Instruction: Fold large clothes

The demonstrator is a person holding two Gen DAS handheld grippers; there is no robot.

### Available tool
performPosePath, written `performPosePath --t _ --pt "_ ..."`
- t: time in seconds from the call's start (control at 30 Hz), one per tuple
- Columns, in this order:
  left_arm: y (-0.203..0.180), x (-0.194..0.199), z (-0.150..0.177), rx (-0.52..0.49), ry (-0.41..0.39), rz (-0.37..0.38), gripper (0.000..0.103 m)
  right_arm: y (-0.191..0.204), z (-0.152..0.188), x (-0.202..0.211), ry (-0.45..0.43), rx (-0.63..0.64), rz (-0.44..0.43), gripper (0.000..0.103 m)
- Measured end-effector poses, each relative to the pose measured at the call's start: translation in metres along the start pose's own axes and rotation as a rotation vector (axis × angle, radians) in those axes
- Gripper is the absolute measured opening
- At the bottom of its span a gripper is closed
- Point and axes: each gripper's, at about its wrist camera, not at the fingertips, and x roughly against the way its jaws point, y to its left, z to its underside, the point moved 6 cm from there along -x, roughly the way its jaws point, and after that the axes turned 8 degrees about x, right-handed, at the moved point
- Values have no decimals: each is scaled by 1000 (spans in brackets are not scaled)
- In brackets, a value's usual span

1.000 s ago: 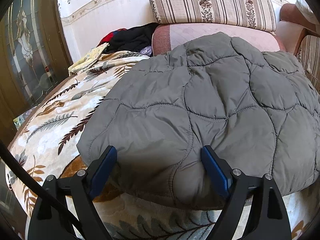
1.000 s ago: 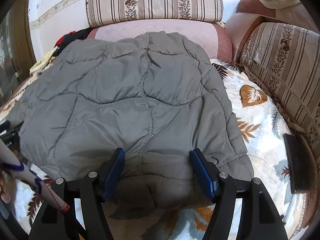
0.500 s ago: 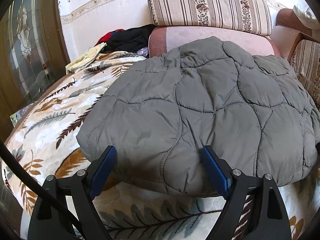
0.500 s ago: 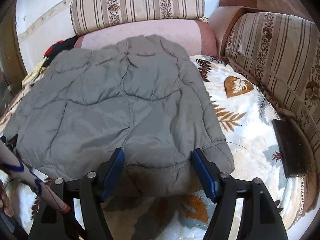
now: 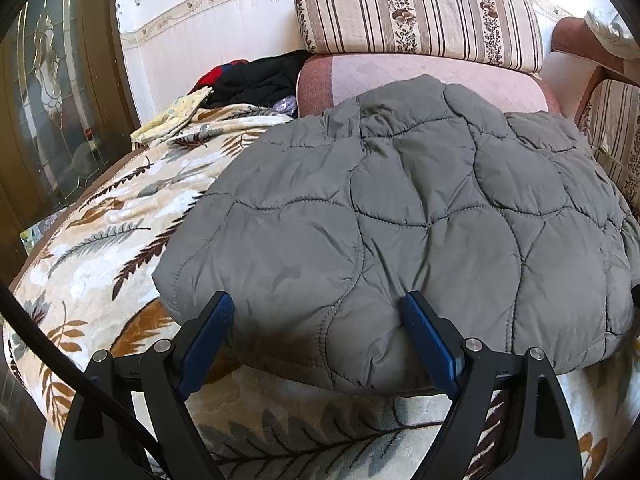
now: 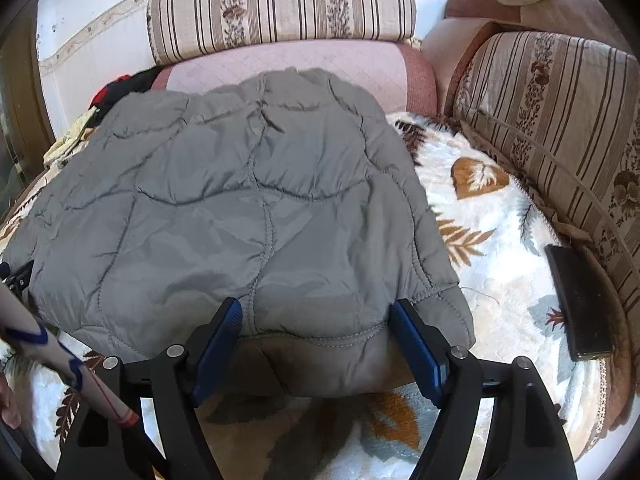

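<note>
A grey quilted jacket [image 5: 400,216] lies folded in a puffy pile on a leaf-patterned blanket [image 5: 120,220] over a sofa; it also shows in the right wrist view [image 6: 240,216]. My left gripper [image 5: 318,312] is open, its blue fingers either side of the jacket's near left edge, holding nothing. My right gripper [image 6: 316,316] is open, its fingers either side of the near right hem, holding nothing.
Striped back cushions [image 5: 416,12] and a pink seat cushion [image 6: 304,64] stand behind the jacket. A pile of dark and red clothes [image 5: 252,76] lies at the back left. A dark flat object [image 6: 580,304] lies by the right cushion [image 6: 560,120]. A glass door [image 5: 52,100] is at left.
Both grippers have drawn back and risen slightly from the jacket, which now sits further from the cameras. Both jaws stay open.
</note>
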Motion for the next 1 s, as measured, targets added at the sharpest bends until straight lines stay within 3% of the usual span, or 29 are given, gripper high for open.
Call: performPosePath --t 0.2,0.43,0.63,0.77,0.87,1.0 --pt "-6 8 -2 0 -25 21 86 4 -8 13 -67 -10 -34 81" --pt "-9 -2 2 -1 12 28 86 19 -2 -2 -8 32 -60 81" --pt "-8 3 1 -1 3 24 86 20 -1 -2 -7 39 -57 81" --pt "-8 17 2 20 15 38 86 20 0 14 -2 -10 -65 81" --pt "-12 39 6 42 33 89 86 26 3 38 -7 -39 -94 82" --pt "-20 83 0 27 -10 127 86 35 1 72 -33 -18 -120 81"
